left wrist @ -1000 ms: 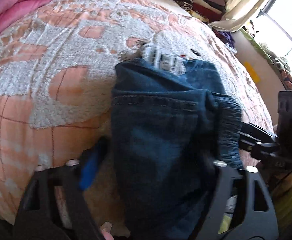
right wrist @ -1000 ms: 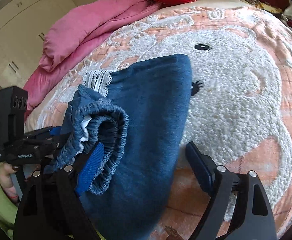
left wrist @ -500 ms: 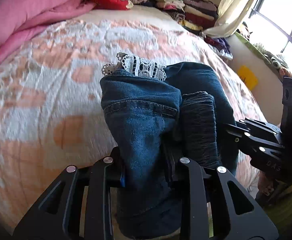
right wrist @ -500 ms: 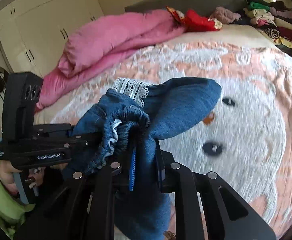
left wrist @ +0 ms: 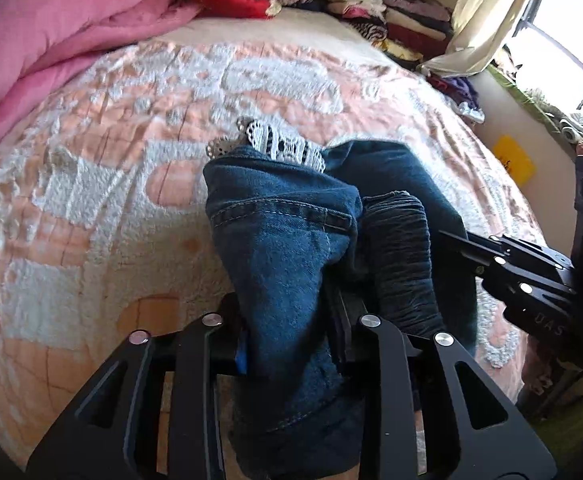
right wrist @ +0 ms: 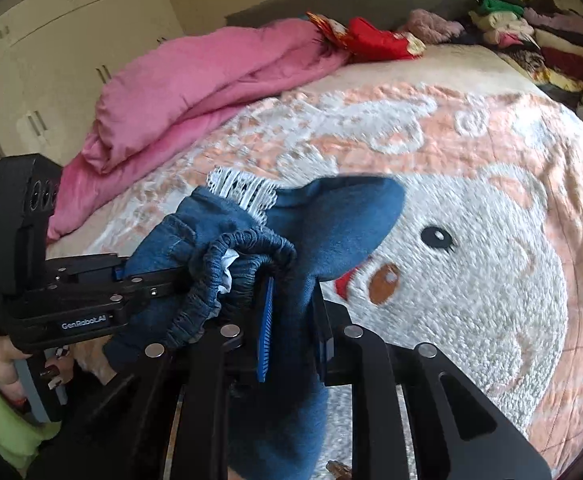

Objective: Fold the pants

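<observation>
The left wrist camera sits directly behind the left gripper [left wrist: 287,344] and looks forward and steeply downward along its fingers onto the bed with the peach and white textured blanket [left wrist: 91,200]. It faces the window [left wrist: 563,32] side of the room. The right wrist camera sits behind the right gripper [right wrist: 291,332], angled less steeply, and faces the cream wardrobe doors [right wrist: 71,40]. Both views are close-range. Both share the folded blue denim pants [left wrist: 291,240], the rolled pink quilt [right wrist: 195,80], and the stacked folded clothes [left wrist: 391,20]. Each view also contains the opposite gripper at its edge.
</observation>
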A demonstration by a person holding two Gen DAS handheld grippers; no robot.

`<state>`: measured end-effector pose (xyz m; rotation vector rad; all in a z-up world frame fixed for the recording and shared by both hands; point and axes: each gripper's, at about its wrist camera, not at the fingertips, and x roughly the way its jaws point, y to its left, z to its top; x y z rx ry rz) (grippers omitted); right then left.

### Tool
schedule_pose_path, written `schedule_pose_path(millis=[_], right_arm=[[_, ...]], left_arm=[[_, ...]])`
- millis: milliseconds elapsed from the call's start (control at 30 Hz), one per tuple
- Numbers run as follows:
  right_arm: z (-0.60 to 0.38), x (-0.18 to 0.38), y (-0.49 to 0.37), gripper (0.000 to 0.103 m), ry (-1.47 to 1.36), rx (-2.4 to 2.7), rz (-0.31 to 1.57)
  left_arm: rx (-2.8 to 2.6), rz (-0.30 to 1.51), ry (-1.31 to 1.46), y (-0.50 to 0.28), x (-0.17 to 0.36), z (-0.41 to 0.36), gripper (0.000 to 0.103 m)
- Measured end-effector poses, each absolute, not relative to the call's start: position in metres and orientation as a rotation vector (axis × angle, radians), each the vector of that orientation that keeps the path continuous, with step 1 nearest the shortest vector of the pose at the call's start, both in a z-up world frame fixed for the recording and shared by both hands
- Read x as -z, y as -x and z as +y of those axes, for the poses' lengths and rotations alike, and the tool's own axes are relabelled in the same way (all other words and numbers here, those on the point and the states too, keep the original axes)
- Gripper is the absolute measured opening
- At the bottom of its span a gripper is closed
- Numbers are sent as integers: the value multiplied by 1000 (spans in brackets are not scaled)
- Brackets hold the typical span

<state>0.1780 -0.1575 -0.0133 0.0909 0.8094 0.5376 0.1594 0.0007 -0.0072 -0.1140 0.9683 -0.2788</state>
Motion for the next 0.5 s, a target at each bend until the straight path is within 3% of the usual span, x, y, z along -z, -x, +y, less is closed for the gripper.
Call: schedule_pose_path(millis=[33, 133, 200, 367, 500], right_arm=[[-159, 17, -179, 19, -89, -522, 818], [-162, 28, -181, 46, -48, -462, 852], [-166, 32, -179, 47, -61, -456, 861], [-178, 17, -161, 83, -69, -429, 794], [-183, -6, -135, 95, -33, -399, 711]], left_arm=[[270, 975, 112, -160, 11, 2, 26], [251, 991, 114, -162, 19, 4, 37], [251, 990, 122, -160, 19, 7, 44], [260, 945, 134, -148, 4, 11, 65], [256, 900, 122, -130, -11, 12, 80]])
